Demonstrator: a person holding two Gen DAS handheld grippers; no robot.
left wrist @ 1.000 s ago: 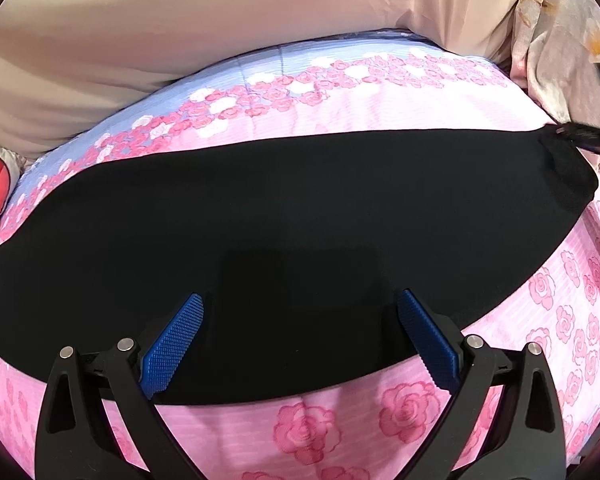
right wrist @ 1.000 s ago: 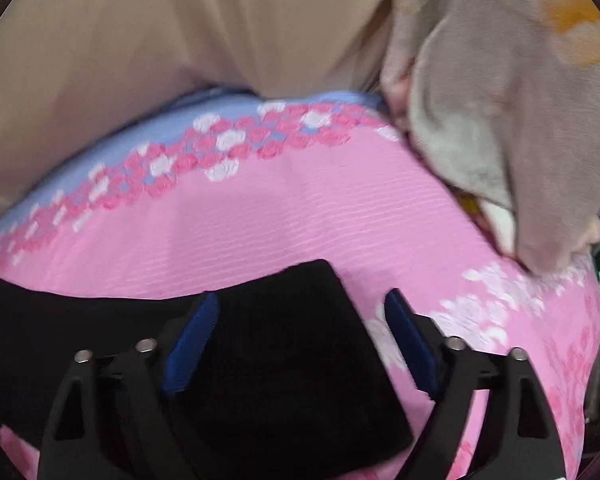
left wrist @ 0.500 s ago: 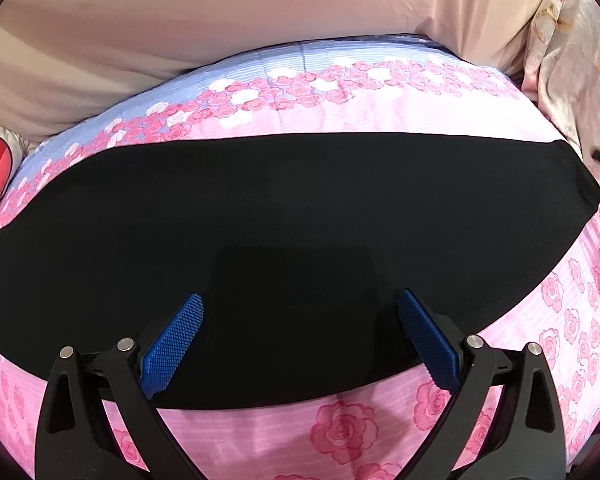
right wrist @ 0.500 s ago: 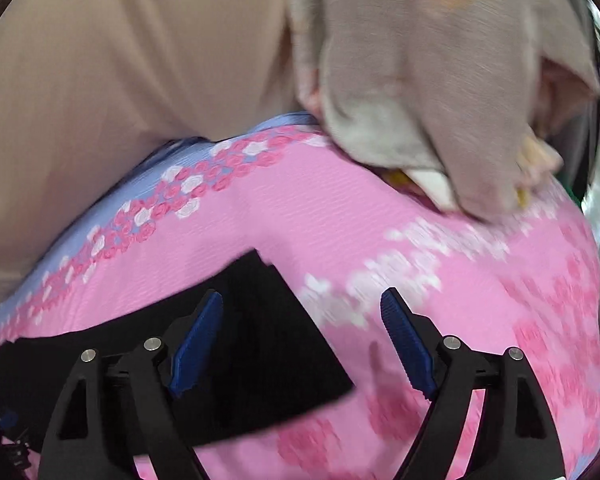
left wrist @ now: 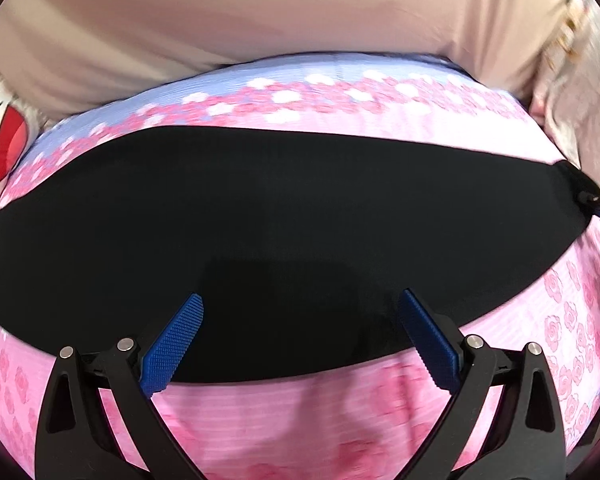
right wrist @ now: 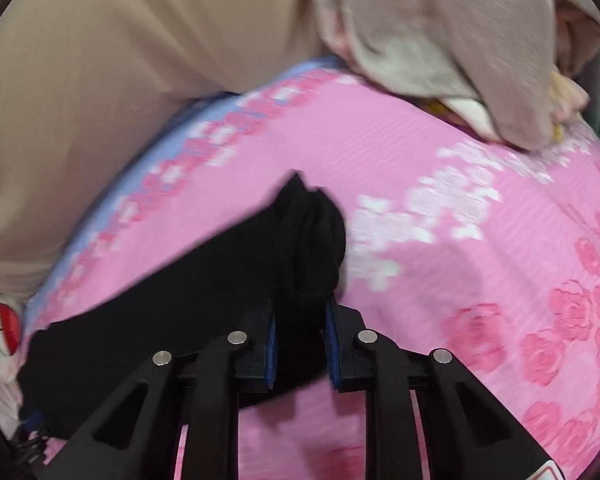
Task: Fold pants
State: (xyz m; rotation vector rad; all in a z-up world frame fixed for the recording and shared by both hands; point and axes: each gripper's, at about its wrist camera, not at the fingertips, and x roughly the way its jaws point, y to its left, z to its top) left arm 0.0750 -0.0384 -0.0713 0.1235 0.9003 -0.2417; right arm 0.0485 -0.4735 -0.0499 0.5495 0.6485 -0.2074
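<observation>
The black fabric pants (left wrist: 284,216) are lying stretched across the pink bedsheet with printed roses (left wrist: 300,420), as a long flat band from the left side to the right side. The left gripper with blue ribbed pads (left wrist: 300,328) is hovering over the near edge of the pants; its jaws are standing wide apart and nothing is pressing between them. The right gripper (right wrist: 300,344) has just been closing its jaws, and its blue pads (right wrist: 333,344) are now pinching a bunched end of the pants (right wrist: 300,248), which is rising a little from the sheet. Behind the sheet a beige cloth (left wrist: 260,20) is lying, and a grey-beige crumpled cloth (right wrist: 440,32) is resting at the far right corner.
</observation>
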